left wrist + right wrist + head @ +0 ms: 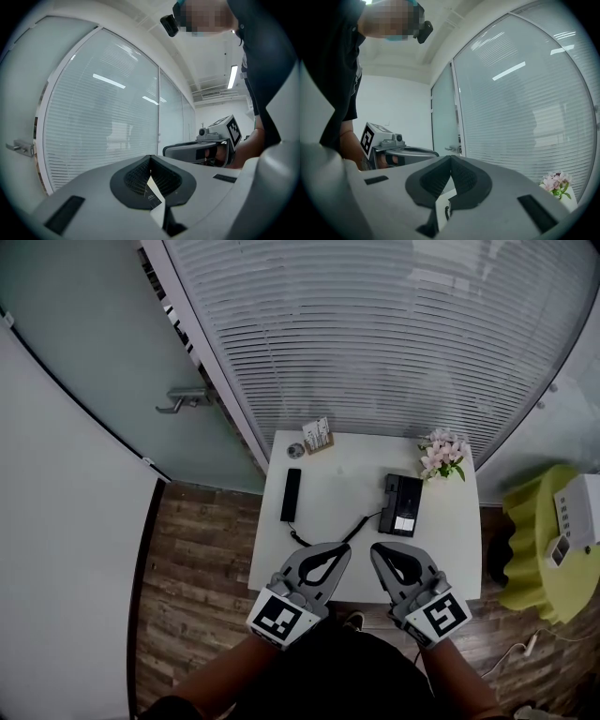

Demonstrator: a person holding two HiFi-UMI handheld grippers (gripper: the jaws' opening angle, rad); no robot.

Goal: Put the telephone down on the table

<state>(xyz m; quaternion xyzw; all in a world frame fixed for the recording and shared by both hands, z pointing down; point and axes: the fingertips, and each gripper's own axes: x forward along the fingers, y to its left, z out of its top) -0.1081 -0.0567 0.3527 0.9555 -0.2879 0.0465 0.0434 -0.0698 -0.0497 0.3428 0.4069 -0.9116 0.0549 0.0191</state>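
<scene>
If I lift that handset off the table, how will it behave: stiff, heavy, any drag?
The handset looks like a rigid, slim bar lying flat, so probably light and unlikely to roll. Its coiled cord runs to the base, so it will likely stretch, tug back, and might drag the base.

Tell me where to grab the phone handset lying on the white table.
Take the handset at its slim middle, probably from above with the left claw, jaws across its narrow width: it lies flat, pointing away from you, cord at the near end.
</scene>
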